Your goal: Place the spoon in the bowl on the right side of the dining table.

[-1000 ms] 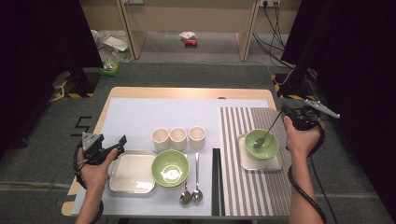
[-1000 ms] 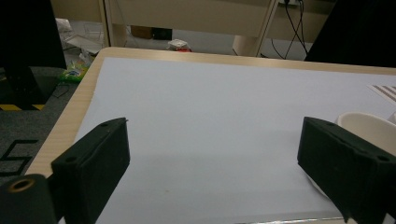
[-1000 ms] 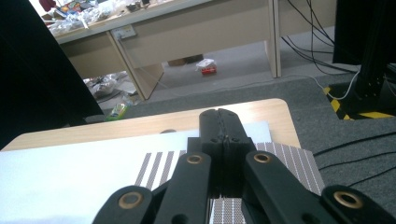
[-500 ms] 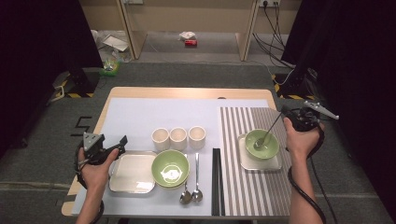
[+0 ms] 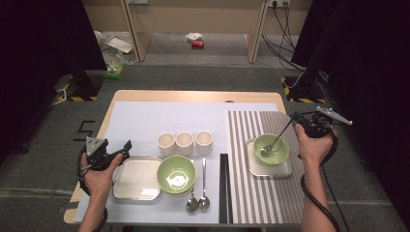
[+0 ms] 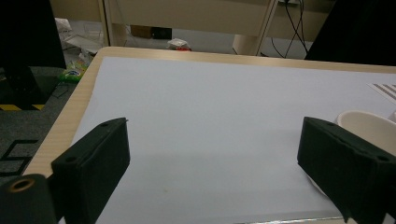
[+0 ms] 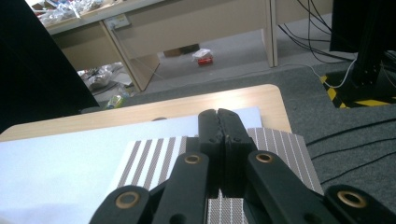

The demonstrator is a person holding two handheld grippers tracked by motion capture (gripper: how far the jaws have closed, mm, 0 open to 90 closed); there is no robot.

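My right gripper (image 5: 295, 118) hovers at the table's right edge, shut on the thin handle of a spoon (image 5: 276, 140). The spoon slants down to the left, with its head inside a small green bowl (image 5: 272, 149). That bowl stands on a white tray (image 5: 285, 169) on the striped mat (image 5: 251, 193). In the right gripper view the jaws (image 7: 218, 115) press together above the mat (image 7: 149, 158). My left gripper (image 5: 126, 147) sits at the front left beside another white tray (image 5: 135, 181), open and holding nothing (image 6: 215, 128).
Three cream cups (image 5: 184, 142) stand in a row mid-table; one of them (image 6: 369, 127) is near my left gripper's jaw. A larger green bowl (image 5: 177, 173), two spoons (image 5: 198, 200) and black chopsticks (image 5: 224, 186) lie along the front. A pale mat (image 5: 159, 118) covers the left part.
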